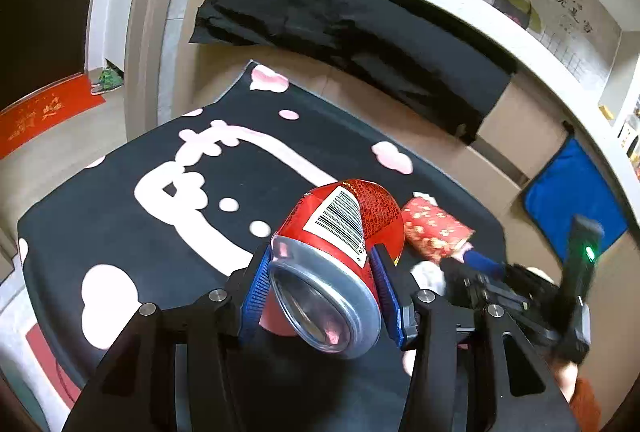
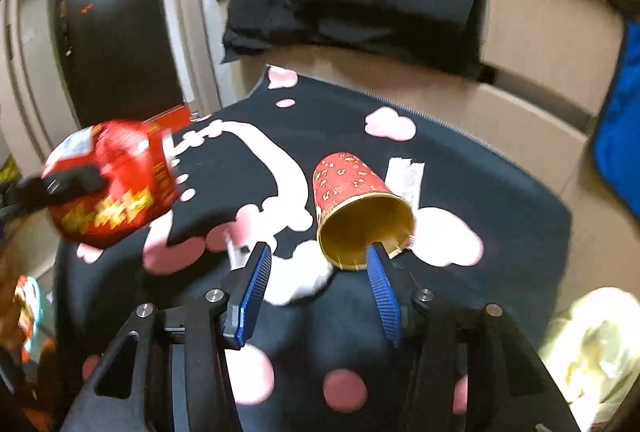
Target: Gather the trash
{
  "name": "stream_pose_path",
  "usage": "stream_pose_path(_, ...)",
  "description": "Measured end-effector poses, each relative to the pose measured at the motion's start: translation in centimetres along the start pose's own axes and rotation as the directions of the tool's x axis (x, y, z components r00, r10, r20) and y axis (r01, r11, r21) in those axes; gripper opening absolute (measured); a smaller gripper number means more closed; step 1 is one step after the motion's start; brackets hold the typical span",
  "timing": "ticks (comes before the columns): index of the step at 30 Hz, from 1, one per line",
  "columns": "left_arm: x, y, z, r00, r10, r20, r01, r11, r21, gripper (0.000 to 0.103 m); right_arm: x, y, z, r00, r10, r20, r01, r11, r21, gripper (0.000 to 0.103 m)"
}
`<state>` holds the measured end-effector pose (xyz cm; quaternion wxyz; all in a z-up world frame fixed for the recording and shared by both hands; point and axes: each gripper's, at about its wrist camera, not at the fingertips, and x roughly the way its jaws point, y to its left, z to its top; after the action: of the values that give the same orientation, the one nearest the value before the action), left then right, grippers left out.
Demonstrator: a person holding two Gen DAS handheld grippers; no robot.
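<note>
A red drink can (image 1: 332,260) is clamped between the blue pads of my left gripper (image 1: 322,252), its base facing the camera; the right wrist view shows it raised at the left (image 2: 116,184). A red paper cup (image 2: 352,188) with a gold inside lies on its side on the mat, mouth toward me. My right gripper (image 2: 318,250) stands open: its right fingertip (image 2: 376,256) is inside the cup's mouth and the left one is outside. A crumpled white tissue (image 2: 308,272) lies between the fingers. A paper slip (image 2: 408,176) lies behind the cup.
Everything lies on a black mat with pink shapes (image 1: 140,232) on the floor. A black cloth (image 1: 340,28) hangs along the wall behind, a blue cloth (image 1: 576,192) to the right. A pale bag (image 2: 592,344) lies at the lower right, colourful wrappers (image 2: 28,304) at the left edge.
</note>
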<state>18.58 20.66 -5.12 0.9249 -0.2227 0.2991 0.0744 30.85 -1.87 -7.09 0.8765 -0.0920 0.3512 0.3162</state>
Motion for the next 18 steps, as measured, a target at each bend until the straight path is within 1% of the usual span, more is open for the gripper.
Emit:
stream_pose_path(3,0.8,0.8,0.2,1.0,-0.007,-0.011,0.007,1.0,0.004,0.05,3.2,-0.6,1.3,0.999,-0.013,-0.036,0.015,0.999,0.048,0.043)
stream_pose_path(5,1.2,1.1,0.4,1.0,-0.008,-0.014,0.008,1.0,0.008,0.05,5.1,-1.2,2.3,0.999,-0.005,-0.054,0.009,0.997,0.076,0.042)
stream_pose_path(6,1.5,1.2,0.5,1.0,-0.009,-0.017,0.009,1.0,0.012,0.05,5.7,-1.4,2.6,0.998,-0.006,-0.058,0.011,0.996,0.084,0.039)
stream_pose_path(8,2.0,1.4,0.8,1.0,-0.011,-0.023,0.012,1.0,0.017,0.05,6.6,-1.7,3.2,0.998,0.0,-0.063,0.005,0.996,0.092,0.028)
stream_pose_path(9,2.2,1.5,1.0,1.0,-0.013,-0.025,0.013,1.0,0.021,0.05,6.8,-1.8,3.4,0.998,0.001,-0.064,0.005,0.996,0.091,0.014)
stream_pose_path(10,2.3,1.4,1.1,1.0,-0.015,-0.024,0.015,1.0,0.025,0.05,6.5,-1.7,3.5,0.998,-0.005,-0.056,0.01,0.996,0.085,0.008)
stream_pose_path(13,2.6,0.6,1.6,1.0,-0.019,-0.014,0.02,0.998,0.054,0.05,4.2,-1.1,3.7,1.0,-0.002,0.012,0.002,0.999,0.041,0.006)
stream_pose_path(15,2.7,-0.3,1.9,1.0,-0.024,-0.005,0.024,0.997,0.08,0.05,2.4,-0.8,4.0,0.999,-0.031,0.045,0.03,0.999,0.012,0.006)
stream_pose_path(18,2.2,-2.3,2.5,0.999,-0.045,0.017,0.043,0.992,0.116,0.05,-0.9,-0.9,4.4,0.994,-0.044,0.098,0.044,0.999,0.002,0.006)
